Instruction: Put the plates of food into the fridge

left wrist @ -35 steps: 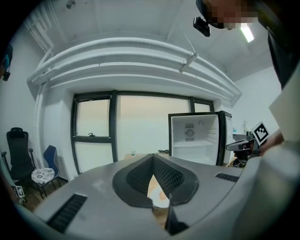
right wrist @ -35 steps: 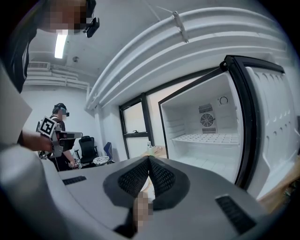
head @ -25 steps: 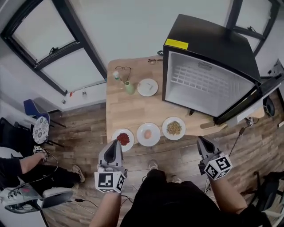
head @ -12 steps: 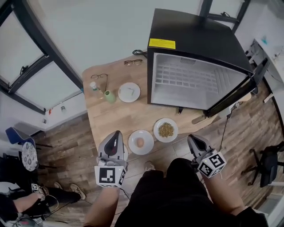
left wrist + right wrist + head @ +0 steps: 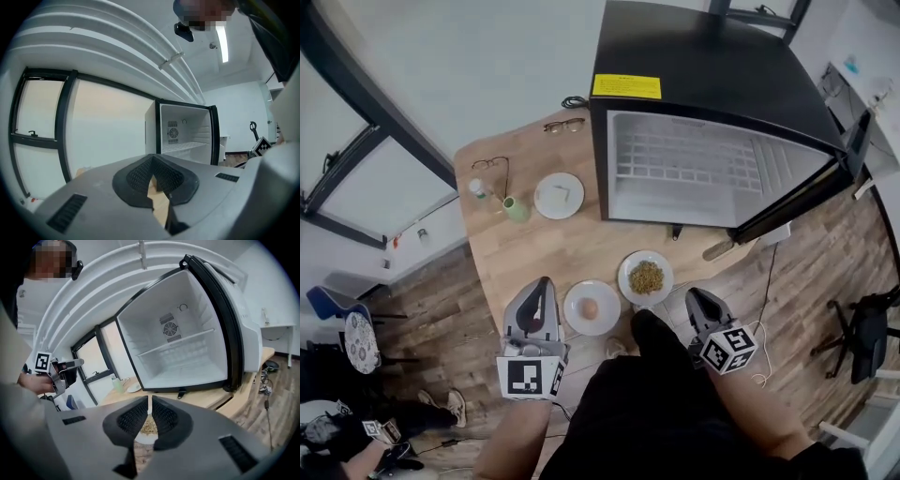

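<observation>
I am keeping both tongs pinched together and empty, left gripper (image 5: 541,284) hovering just left of the egg plate (image 5: 592,307), right gripper (image 5: 697,296) hanging right of the grain plate (image 5: 645,277), both plates sitting at the table (image 5: 534,248) edge, the open fridge (image 5: 712,84) standing behind them.

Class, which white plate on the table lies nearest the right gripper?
The plate of brownish grains, just left of the right gripper; the plate with one round piece and the far plate lie further off.
</observation>
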